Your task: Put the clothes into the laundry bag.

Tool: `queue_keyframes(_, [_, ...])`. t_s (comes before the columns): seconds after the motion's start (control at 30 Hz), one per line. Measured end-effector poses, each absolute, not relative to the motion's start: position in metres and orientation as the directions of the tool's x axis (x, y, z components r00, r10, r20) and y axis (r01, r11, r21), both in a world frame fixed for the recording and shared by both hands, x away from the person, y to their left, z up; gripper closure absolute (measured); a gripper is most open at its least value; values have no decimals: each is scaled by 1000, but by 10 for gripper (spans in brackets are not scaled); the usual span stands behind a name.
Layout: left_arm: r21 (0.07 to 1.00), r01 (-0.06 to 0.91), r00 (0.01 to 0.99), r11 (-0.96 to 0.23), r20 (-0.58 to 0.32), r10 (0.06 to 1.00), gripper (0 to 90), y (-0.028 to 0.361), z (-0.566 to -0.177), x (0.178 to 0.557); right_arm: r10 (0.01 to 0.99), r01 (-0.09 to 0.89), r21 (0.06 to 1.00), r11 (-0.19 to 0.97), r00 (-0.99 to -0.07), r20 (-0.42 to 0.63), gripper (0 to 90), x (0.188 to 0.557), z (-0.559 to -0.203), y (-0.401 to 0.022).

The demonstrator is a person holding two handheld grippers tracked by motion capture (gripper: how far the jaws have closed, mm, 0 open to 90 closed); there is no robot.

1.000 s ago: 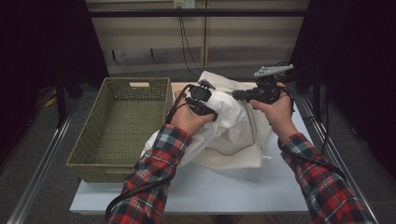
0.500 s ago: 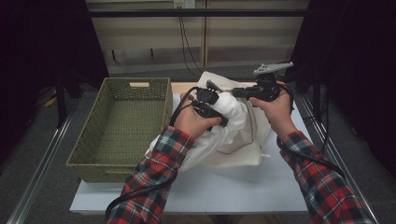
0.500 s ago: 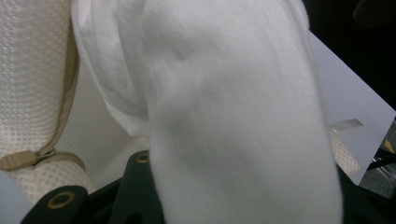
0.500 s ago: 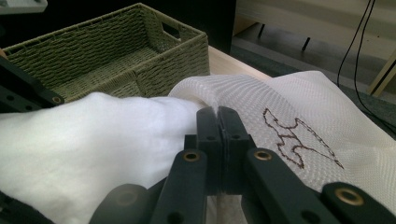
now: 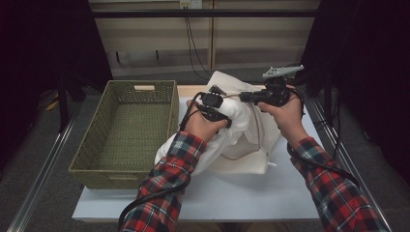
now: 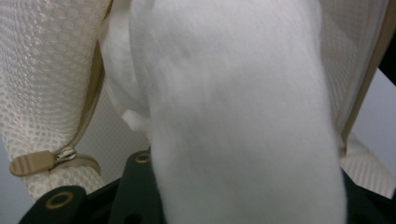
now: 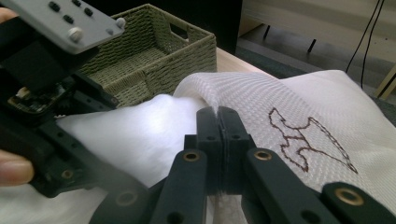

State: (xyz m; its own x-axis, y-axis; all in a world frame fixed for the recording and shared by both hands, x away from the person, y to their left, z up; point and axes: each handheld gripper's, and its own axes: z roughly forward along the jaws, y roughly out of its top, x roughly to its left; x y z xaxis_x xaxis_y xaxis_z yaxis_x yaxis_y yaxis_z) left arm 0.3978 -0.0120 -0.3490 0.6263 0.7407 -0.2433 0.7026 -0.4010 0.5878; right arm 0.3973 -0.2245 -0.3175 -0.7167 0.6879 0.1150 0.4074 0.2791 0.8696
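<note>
Right claw [image 7: 218,122] clenched on the mesh bag's [image 7: 299,107] rim, left claw [image 5: 212,107] gripping white stuffing [image 6: 233,116] at the bag's mouth. Stuffing could snag the zipper [image 6: 65,154].

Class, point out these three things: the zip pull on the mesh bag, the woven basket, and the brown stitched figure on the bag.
zip pull [image 6: 31,163], left gripper view, its tan tab.
woven basket [image 5: 92,170], high view, near wall.
stitched figure [image 7: 306,140], right gripper view, its brown outline.

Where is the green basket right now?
In the high view the green basket sits on the left part of the table, right beside the white mesh bag that both grippers are working on.
</note>
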Motion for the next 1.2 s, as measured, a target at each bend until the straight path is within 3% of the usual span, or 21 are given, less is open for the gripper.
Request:
queue_keyframes(0.53, [643,696,612,-319,-299,732,493,-20,-383,396,687,421,863,280,-716,126,889,398,-323,-225])
queue_keyframes(0.93, [725,587,708,-360,-245,662,136,-17,-390,389,697,432,856,284,-706,125,889,399,-329,-227])
queue_keyframes(1.2, [708,568,725,-420,-188,663,33,-10,-389,377,700,437,849,298,-704,116,889,401,-334,-225])
